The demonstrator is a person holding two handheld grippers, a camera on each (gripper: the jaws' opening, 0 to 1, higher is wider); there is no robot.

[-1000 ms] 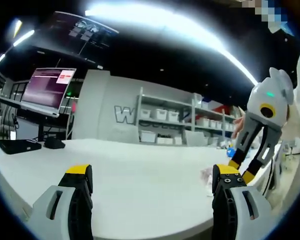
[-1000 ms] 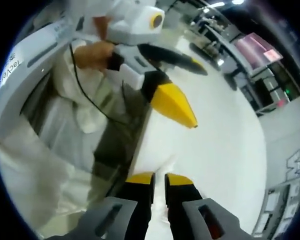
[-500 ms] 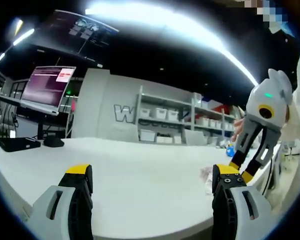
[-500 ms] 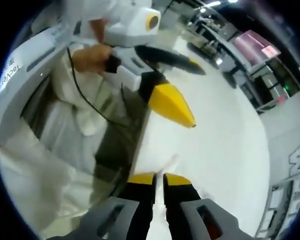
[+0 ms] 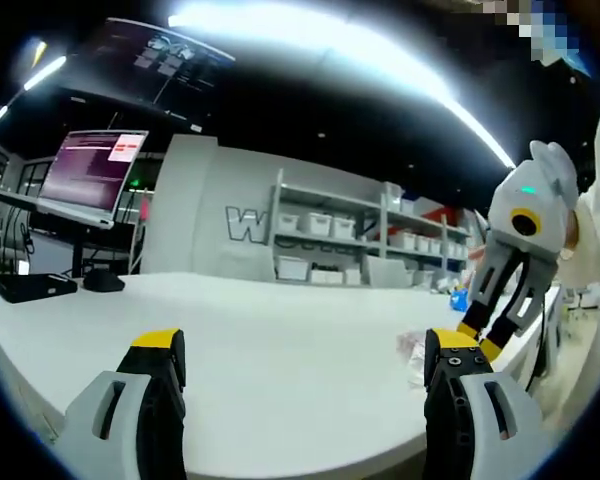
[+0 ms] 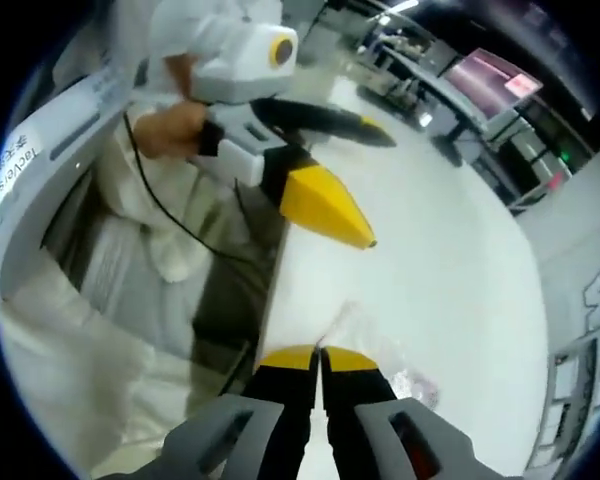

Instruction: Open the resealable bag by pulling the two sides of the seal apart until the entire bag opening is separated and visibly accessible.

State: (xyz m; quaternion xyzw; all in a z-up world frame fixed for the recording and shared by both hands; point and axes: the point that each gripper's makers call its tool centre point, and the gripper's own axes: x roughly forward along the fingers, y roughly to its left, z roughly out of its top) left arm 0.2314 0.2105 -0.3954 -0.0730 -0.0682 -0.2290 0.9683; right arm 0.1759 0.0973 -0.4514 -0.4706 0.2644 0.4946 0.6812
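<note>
Near the table [image 5: 280, 340] edge lies the clear bag [image 6: 365, 345], flat, its seal unopened; the right gripper [image 6: 318, 357] has its jaws pressed together at the bag's rim, though whether film is caught cannot be told. The left gripper [image 5: 305, 350] stands wide apart beside it, holding nothing; it should take the opposite lip close to the seal, then both pull apart squarely.

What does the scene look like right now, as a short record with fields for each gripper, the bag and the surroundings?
Left gripper: fingers wide open, above the table, touching nothing.
Right gripper: fingers closed together at the bag's edge; whether they pinch it is unclear.
Bag: clear, crumpled, lying on the white table near its edge; seal state too small to tell.
Surroundings: lit monitor and shelves with bins beyond the table.
</note>
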